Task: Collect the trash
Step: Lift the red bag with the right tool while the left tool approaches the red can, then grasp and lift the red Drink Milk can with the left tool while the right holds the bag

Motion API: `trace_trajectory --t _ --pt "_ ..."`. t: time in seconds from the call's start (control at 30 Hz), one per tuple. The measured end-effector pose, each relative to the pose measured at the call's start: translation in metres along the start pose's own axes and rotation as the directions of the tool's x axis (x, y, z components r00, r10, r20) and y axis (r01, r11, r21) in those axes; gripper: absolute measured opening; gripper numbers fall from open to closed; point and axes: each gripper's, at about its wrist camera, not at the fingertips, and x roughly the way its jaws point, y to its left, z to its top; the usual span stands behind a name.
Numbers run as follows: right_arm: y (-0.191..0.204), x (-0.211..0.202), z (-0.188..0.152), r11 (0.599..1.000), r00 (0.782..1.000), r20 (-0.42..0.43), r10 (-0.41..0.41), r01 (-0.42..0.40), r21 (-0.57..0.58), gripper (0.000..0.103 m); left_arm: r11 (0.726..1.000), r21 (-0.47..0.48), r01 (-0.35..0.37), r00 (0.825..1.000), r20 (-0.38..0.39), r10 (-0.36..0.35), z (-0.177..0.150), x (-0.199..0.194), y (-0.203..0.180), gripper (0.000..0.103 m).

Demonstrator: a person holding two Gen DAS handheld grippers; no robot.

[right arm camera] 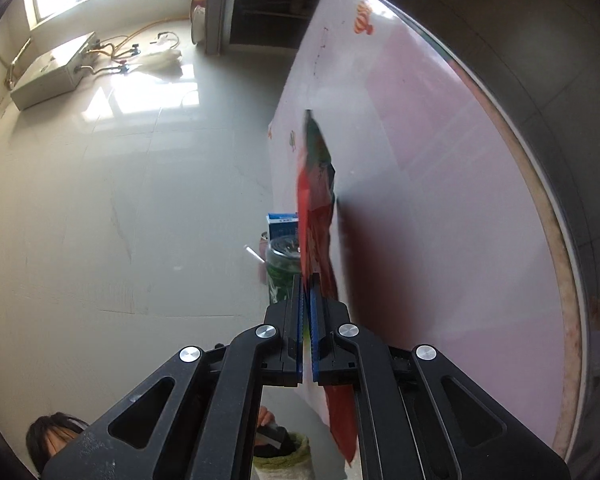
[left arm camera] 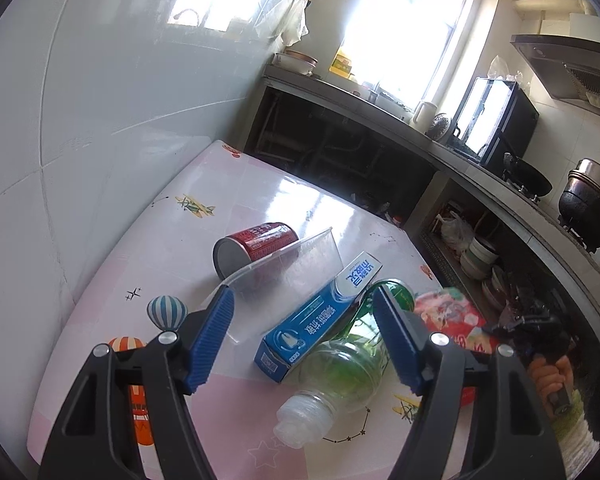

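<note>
On the pink table (left arm camera: 260, 184) lie a red can (left arm camera: 260, 242) on its side, a clear plastic sheet (left arm camera: 296, 264), a blue toothpaste box (left arm camera: 320, 314) and a clear green-labelled bottle (left arm camera: 340, 368). My left gripper (left arm camera: 304, 312) is open, its fingers either side of the box and bottle. A red snack wrapper (left arm camera: 448, 312) lies to the right. My right gripper (right arm camera: 309, 280) is shut on the red wrapper (right arm camera: 318, 216), edge-on above the table (right arm camera: 440, 200). The bottle (right arm camera: 280, 268) and box (right arm camera: 282, 224) show behind it.
A kitchen counter (left arm camera: 440, 148) with a black oven (left arm camera: 496, 120), pots and a kettle runs along the right. Shelves with bowls (left arm camera: 480, 256) sit below it. A tiled wall (left arm camera: 100, 100) borders the table's left side. The right gripper shows past the wrapper (left arm camera: 536, 320).
</note>
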Motion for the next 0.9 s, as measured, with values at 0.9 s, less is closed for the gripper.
trace_trajectory --t 0.9 --pt "0.002 -0.023 -0.008 0.993 0.996 -0.046 -0.074 0.07 -0.093 0.006 0.967 0.244 0.08 0.758 -0.645 0.1 0.092 0.219 0.032 0.077"
